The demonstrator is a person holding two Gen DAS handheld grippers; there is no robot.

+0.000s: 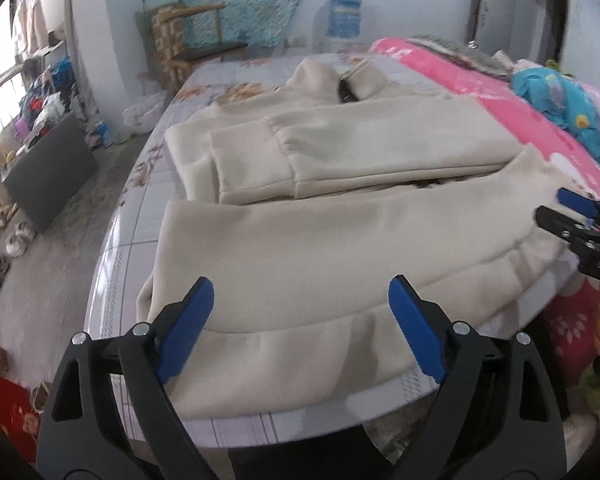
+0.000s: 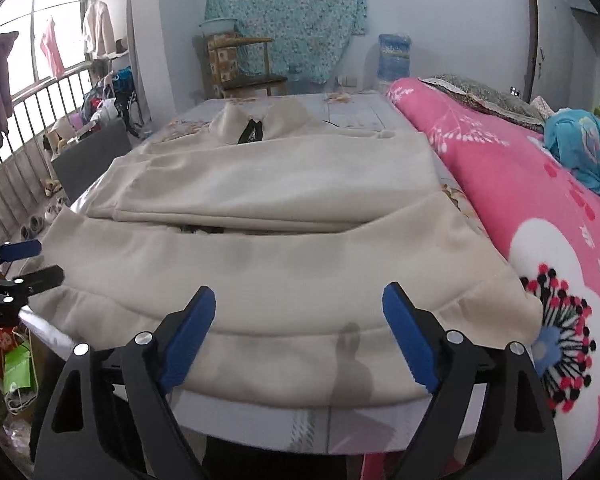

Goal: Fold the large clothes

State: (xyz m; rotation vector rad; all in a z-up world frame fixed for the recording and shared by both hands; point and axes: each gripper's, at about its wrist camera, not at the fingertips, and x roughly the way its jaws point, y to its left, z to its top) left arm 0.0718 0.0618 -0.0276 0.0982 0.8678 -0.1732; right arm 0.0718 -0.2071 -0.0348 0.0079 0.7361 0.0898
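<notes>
Now, largest first:
Bed (image 1: 236,68): bears the whole job; pale patterned sheet, near edge just below both grippers.
Pink quilt (image 2: 520,208): rolled along the right side of the bed, touching or just beside the right end of the fold; best kept clear of the cloth.
Cream coat (image 1: 320,240): lies flat across the bed, collar at the far end, sleeves folded in over the body, hem band brought up over the lower part as a near panel.
Near fold edge (image 2: 300,364): rounded, slightly puffy, lying at the near edge of the bed; appears set down and released.
Step in hand: judged as letting go after the hem fold, then taking a fresh hold for the next fold toward the collar.
Left gripper (image 1: 300,328): spread wide, nothing between the pads, poised over the left part of the near fold.
Right gripper (image 2: 300,332): likewise spread wide and empty, over the right part of the fold.
Advice: take both layers at the fold edge, equally far in from each side, so the panel lifts level.
Advice: pinch deep enough to catch the thick fabric; a shallow bite likely slips.
Advice: carry the fold far toward the collar (image 2: 256,120) without dragging the tucked sleeves (image 1: 340,148) out.
Risk: uneven lift skews the stack.
</notes>
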